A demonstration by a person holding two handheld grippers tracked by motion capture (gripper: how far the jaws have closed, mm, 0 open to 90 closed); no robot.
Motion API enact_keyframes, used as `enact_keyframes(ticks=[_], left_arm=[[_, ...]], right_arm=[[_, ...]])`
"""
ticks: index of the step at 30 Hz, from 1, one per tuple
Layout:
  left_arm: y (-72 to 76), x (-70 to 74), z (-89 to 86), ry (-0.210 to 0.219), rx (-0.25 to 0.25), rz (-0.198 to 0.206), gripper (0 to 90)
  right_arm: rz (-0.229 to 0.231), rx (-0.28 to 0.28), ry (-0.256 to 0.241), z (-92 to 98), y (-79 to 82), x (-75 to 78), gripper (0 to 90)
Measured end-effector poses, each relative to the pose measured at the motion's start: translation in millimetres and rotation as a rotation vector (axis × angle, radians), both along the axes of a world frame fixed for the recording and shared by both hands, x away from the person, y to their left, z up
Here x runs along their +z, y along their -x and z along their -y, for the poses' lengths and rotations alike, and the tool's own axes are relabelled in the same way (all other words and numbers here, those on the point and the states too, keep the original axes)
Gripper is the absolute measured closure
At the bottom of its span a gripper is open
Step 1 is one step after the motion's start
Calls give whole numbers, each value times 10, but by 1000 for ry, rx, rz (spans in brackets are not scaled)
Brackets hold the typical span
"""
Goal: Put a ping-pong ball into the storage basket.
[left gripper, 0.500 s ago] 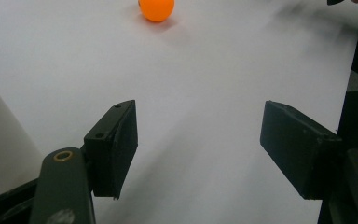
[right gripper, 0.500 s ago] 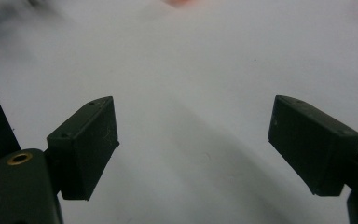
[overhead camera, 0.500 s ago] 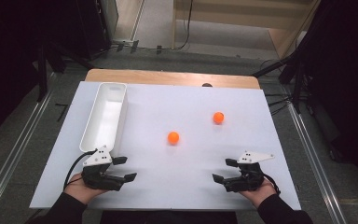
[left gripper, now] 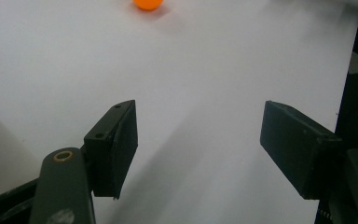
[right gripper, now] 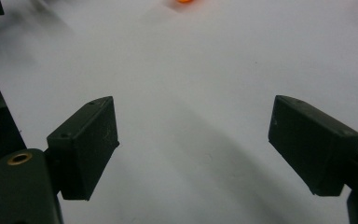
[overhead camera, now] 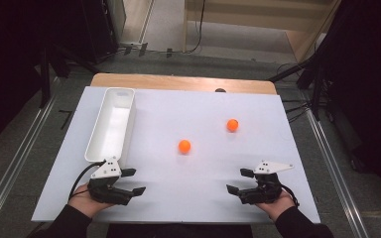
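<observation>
Two orange balls lie on the white table top: one ball near the middle, the other ball farther back and to the right. A long white tray stands empty along the left side. My left gripper rests near the front left edge, open, nothing between its jaws. Its own view shows an orange ball at the top edge, well ahead of the left gripper. My right gripper sits at the front right, open and empty. A slice of an orange ball peeks in far beyond the right gripper.
The white top lies on a wooden table whose far edge shows behind it. Metal rails run along the floor on both sides. Dark stands flank the table at the right and left.
</observation>
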State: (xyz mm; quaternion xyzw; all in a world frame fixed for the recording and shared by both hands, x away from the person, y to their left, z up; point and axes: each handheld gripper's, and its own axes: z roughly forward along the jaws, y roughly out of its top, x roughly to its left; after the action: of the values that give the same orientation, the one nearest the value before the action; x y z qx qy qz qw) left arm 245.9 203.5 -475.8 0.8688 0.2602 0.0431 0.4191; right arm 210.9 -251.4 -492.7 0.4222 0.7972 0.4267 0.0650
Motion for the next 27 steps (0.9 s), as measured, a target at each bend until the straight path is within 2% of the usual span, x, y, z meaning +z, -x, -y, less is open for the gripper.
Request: enact_keyframes(ticks=[7,13,27], left_arm=[[-22,-2,0,1,-1,-7,283],[-36,-17,5,-19,-30,-10,283],[-61,-17,24,-16,-57,-26,283]], right_arm=[[-5,19,-2,-14,5,-5,143],[-3,14,-4,-9,7,-6,143],[-13,30,13,-25,6,-18,143]])
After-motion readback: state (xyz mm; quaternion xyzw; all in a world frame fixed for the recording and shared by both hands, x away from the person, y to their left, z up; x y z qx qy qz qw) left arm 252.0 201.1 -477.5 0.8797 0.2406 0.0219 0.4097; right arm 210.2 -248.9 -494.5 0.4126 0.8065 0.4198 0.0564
